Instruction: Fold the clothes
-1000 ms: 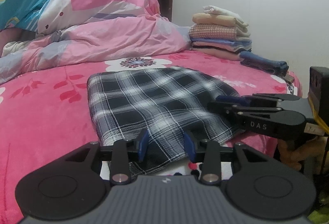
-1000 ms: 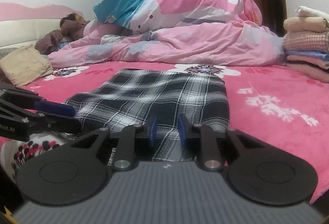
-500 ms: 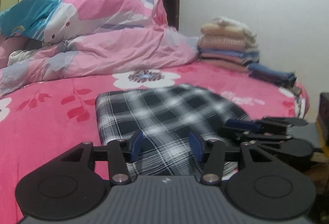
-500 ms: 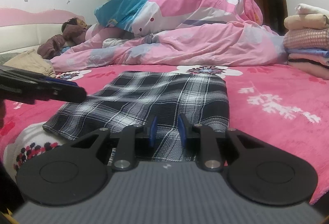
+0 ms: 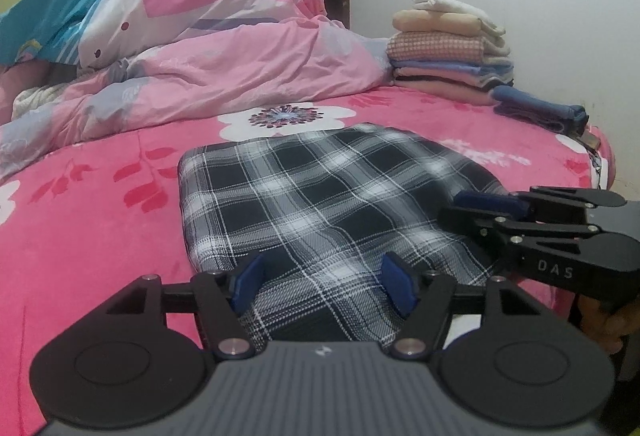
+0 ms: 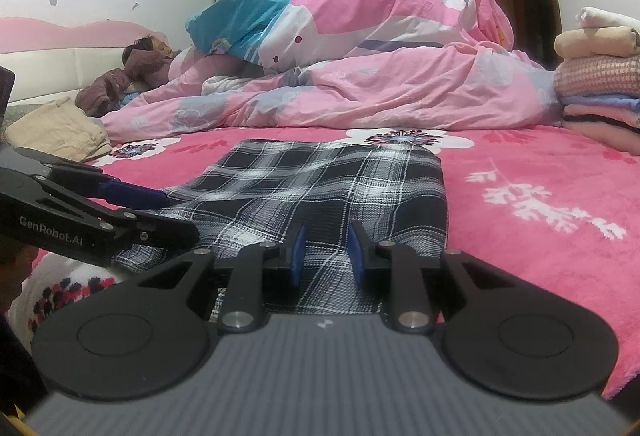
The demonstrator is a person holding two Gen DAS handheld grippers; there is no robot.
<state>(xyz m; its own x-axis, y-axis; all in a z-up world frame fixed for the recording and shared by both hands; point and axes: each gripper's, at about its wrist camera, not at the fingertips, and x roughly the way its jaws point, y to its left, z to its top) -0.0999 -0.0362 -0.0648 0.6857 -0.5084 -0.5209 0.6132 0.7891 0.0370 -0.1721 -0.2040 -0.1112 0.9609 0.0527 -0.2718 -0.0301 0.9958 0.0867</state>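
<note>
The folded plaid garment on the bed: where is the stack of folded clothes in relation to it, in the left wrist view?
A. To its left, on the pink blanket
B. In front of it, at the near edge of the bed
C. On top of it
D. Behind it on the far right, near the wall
D: the stack of folded clothes stands beyond the plaid garment, to the right, by the white wall.
</note>
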